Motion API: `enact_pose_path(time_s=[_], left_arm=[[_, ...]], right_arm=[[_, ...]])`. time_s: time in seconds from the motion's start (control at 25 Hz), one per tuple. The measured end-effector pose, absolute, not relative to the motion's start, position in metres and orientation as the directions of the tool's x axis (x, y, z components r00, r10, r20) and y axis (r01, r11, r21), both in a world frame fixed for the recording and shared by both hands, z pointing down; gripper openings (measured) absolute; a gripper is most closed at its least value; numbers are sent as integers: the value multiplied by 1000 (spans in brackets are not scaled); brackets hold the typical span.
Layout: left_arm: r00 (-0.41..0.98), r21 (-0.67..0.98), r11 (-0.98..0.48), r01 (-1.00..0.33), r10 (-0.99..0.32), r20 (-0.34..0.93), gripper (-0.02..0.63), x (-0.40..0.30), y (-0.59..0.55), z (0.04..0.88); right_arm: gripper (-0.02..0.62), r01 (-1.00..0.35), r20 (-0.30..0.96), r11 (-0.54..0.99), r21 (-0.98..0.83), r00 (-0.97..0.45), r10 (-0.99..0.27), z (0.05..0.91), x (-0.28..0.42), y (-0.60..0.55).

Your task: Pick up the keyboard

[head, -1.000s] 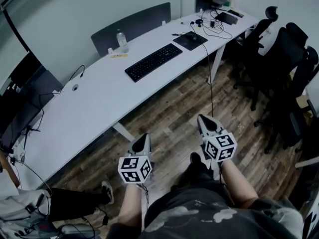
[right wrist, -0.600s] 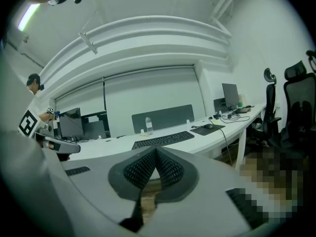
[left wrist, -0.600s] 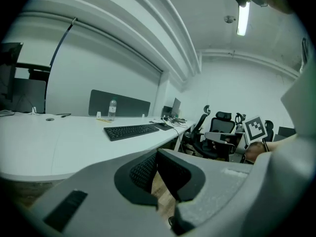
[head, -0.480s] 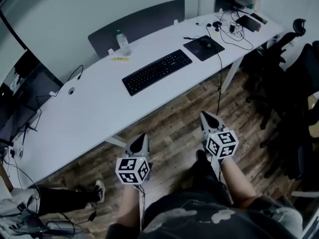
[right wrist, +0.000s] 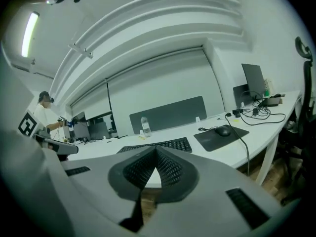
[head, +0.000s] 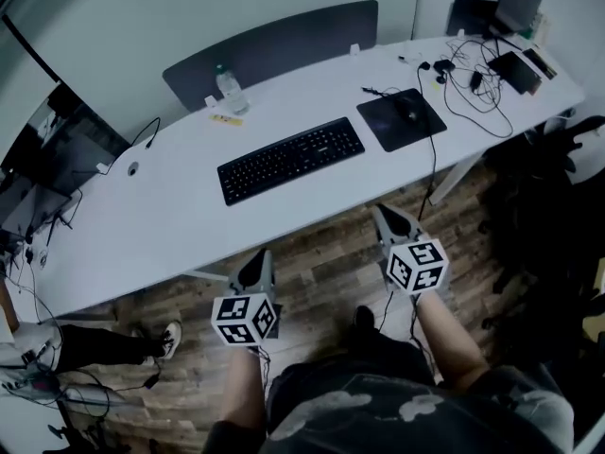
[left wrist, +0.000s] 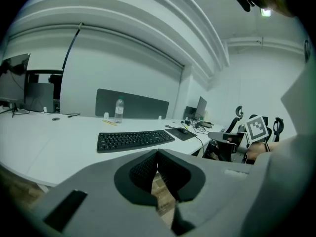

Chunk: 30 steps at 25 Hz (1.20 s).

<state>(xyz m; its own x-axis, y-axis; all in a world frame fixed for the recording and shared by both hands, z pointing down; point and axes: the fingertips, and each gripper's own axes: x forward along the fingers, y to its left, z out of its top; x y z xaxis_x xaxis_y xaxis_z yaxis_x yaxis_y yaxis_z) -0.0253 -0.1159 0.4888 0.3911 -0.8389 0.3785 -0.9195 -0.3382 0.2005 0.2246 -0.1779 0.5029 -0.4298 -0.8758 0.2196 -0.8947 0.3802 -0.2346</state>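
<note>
Spotter: Keyboard loc?
Op: On tabletop, dead ahead, long axis L-R, right end angled away. Left gripper & right gripper: jaws pressed together, empty, short of the edge, approx. equally near.

Person seen from above, wearing a dark top printed with pale, cloud-like patches; sleeves end above the forearms. One dark shoe shows below the hem. Left gripper and right gripper: pale grey, wedge-shaped bodies tapering to a point. Each carries a white cube, left cube and right cube, with black square markers on its faces. A thin dark cable hangs under the left cube. Inner pads are black with a fine ribbed texture; dark rectangular slots are sunk into the grey casing.
</note>
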Motion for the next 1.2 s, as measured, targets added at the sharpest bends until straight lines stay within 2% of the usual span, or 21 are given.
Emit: enact_pose_path(time_s=[0.2, 0.52, 1.2], left_arm=[[329, 192, -274, -942, -860, 390, 3, -6, -134, 490], [255, 172, -200, -965, -873, 415, 3, -16, -139, 495], [289, 79, -286, -955, -838, 463, 5, -55, -266, 522]], right_arm=[[0, -863, 225, 440, -249, -493, -840, 506, 239, -210], [1, -818, 239, 507, -272, -568, -788, 514, 218, -238], [0, -820, 287, 531, -214, -572, -768, 522, 171, -347]])
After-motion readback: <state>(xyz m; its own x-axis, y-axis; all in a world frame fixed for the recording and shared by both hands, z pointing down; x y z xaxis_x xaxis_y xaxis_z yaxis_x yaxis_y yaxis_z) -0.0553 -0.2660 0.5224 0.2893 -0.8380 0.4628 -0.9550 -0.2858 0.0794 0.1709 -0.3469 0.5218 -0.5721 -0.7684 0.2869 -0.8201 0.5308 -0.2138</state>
